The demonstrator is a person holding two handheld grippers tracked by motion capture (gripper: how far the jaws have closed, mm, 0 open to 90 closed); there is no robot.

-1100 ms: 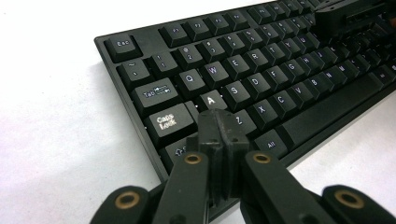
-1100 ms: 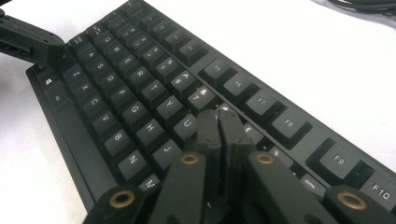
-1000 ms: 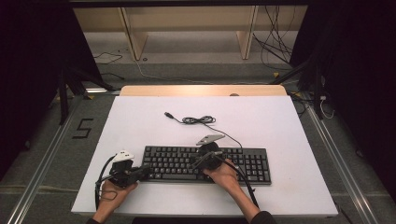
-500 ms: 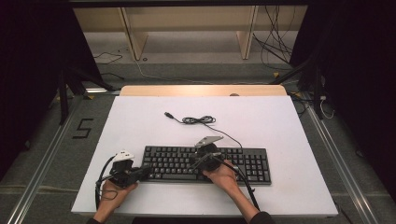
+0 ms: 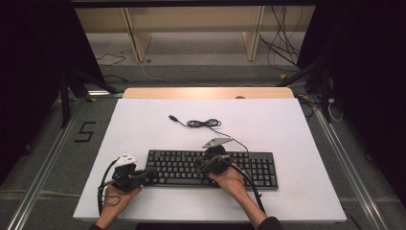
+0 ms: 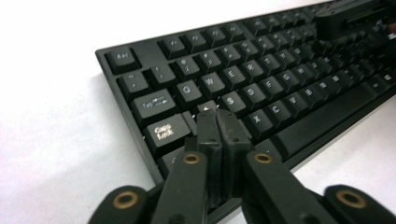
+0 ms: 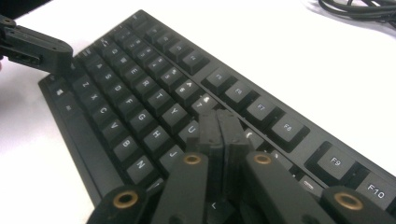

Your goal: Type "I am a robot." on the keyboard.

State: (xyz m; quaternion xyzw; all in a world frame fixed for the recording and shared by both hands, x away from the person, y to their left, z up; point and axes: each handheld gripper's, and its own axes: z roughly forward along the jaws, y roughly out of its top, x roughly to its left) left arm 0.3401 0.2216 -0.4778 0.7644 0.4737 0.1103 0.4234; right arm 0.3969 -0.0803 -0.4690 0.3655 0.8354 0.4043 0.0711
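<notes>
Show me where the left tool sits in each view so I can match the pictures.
High view: left tool, shut, at the keyboard's left end.
Left gripper view: its own tips, bottom centre, over the A key.
Right gripper view: upper left, over the keyboard's far end.
Shared landmark: the keyboard.

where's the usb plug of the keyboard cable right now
In the high view the black USB plug lies on the white table, left of the coiled cable, beyond the black keyboard.

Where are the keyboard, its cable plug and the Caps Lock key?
keyboard [image 5: 249, 165]: high view, on the keys right of the hands.
cable plug [image 5: 172, 117]: high view, on the loose plug end.
Caps Lock key [image 6: 163, 132]: left gripper view, on the keycap top.
</notes>
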